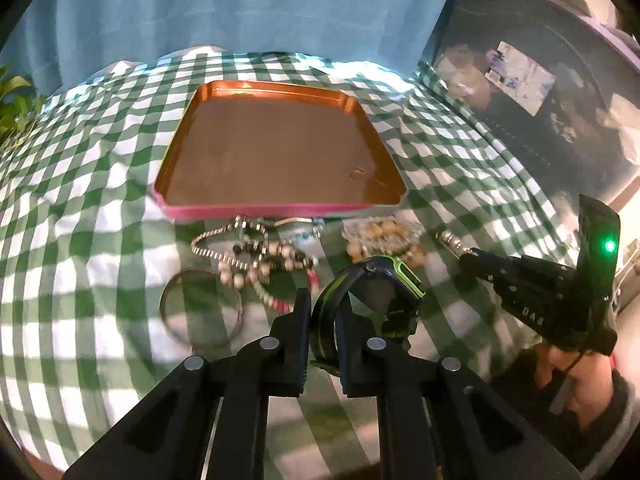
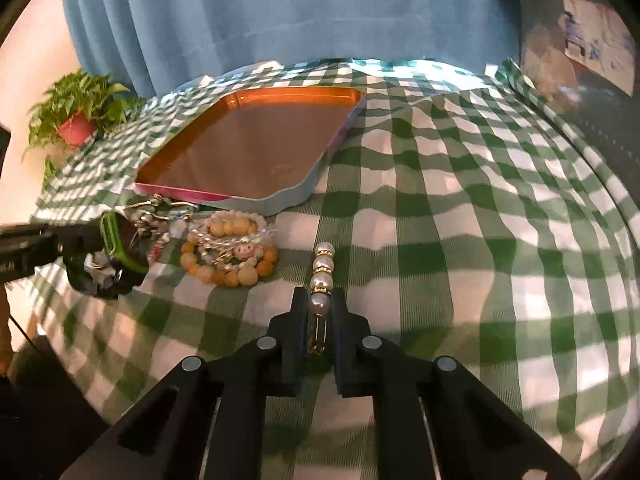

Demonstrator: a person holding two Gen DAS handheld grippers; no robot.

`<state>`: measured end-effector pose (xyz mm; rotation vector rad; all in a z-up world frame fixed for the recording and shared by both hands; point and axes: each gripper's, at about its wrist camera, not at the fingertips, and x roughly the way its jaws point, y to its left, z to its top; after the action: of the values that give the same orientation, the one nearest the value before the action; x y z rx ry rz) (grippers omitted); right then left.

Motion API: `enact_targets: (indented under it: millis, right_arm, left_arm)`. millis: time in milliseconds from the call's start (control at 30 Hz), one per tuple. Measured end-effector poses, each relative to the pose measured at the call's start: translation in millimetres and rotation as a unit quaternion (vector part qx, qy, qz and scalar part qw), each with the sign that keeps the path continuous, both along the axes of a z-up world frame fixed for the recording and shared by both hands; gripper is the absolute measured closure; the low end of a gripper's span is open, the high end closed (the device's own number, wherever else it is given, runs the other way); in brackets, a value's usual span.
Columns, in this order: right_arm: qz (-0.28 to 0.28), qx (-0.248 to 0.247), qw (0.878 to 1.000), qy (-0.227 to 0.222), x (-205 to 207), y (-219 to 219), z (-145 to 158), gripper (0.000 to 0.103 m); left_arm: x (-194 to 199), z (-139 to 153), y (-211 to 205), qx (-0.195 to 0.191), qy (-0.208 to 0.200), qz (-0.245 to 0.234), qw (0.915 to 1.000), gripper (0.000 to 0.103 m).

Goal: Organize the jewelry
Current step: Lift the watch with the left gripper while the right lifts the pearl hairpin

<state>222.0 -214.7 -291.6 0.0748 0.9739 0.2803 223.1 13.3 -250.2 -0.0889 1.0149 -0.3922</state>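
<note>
An orange tray point(image 1: 276, 92) with a pink front rim lies on the green checked cloth; it also shows in the right wrist view point(image 2: 240, 100). My left gripper point(image 1: 324, 320) is shut on the strap of a black and green watch point(image 1: 376, 296), also seen in the right wrist view point(image 2: 120, 248). My right gripper point(image 2: 318, 308) is shut on a pearl hair clip point(image 2: 322, 276), seen from the left wrist view point(image 1: 452, 240). Loose beaded bracelets point(image 1: 260, 260), a metal bangle point(image 1: 200, 308) and yellow bead bracelets point(image 2: 228, 252) lie in front of the tray.
A potted plant point(image 2: 76, 116) stands at the far left of the table. Blue curtains point(image 2: 280, 12) hang behind. A dark cabinet point(image 1: 540, 92) stands to the right. The cloth is wrinkled.
</note>
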Motion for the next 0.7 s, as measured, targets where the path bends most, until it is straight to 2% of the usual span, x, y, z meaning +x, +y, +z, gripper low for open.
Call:
enact_targets:
  millis: [67,167,233,300,367,433,467,500,567,667,700]
  right_arm:
    - [0.0,0.01,1.0,0.002,-8.6,-1.6,6.8,0.093]
    - [-0.002,0.032,0.999,0.001,-22.9,0.7,18.3,0.093]
    - [0.007,0.02,1.0,-0.004,-29.9,12.3,18.3,0.093]
    - [0.011,0.028,1.0,0.005,-31.0,18.0,12.0,0.093]
    - [0.012,0.026,1.0,0.005,-32.1,21.0,5.5,0.093]
    - [0.012,0.016,1.0,0.015,-31.6,22.8,-3.4,0.092]
    - [0.012,0.014,1.0,0.02,-32.2,22.5,-8.0,0.093]
    - [0.011,0.017,1.0,0.012,-34.2,21.3,-7.5,0.093]
    - [0.011,0.018,1.0,0.01,-34.5,20.3,-8.0,0.092]
    - [0.012,0.025,1.0,0.003,-33.5,19.5,-9.2,0.084]
    - [0.017,0.038,0.999,0.0,-34.0,19.4,-9.3,0.075]
  left_arm:
    - [-13.1,2.1,4.4,-0.002,0.002,-0.001,1.0,0.091]
    - [-21.9,-20.5,13.1,0.015,0.025,0.022,0.9993,0.091]
    - [-19.6,-43.7,27.0,-0.01,0.065,0.055,0.9963,0.093]
    - [-23.1,-46.5,28.1,-0.016,0.068,0.058,0.9958,0.092]
    - [-30.0,-40.2,17.1,0.006,0.057,0.041,0.9975,0.088]
    - [-39.7,-32.8,4.8,0.021,0.04,0.01,0.9989,0.078]
    - [-42.8,-30.9,1.7,0.023,0.033,0.001,0.9992,0.064]
    - [-48.3,-26.6,-4.1,0.026,0.021,-0.011,0.9994,0.044]
    - [-52.8,-23.5,-9.7,0.03,0.009,-0.021,0.9993,0.022]
    - [-53.0,-24.9,-20.8,0.047,-0.003,-0.04,0.9981,0.021]
    - [-49.6,-28.2,-22.7,0.056,0.0,-0.037,0.9977,0.021]
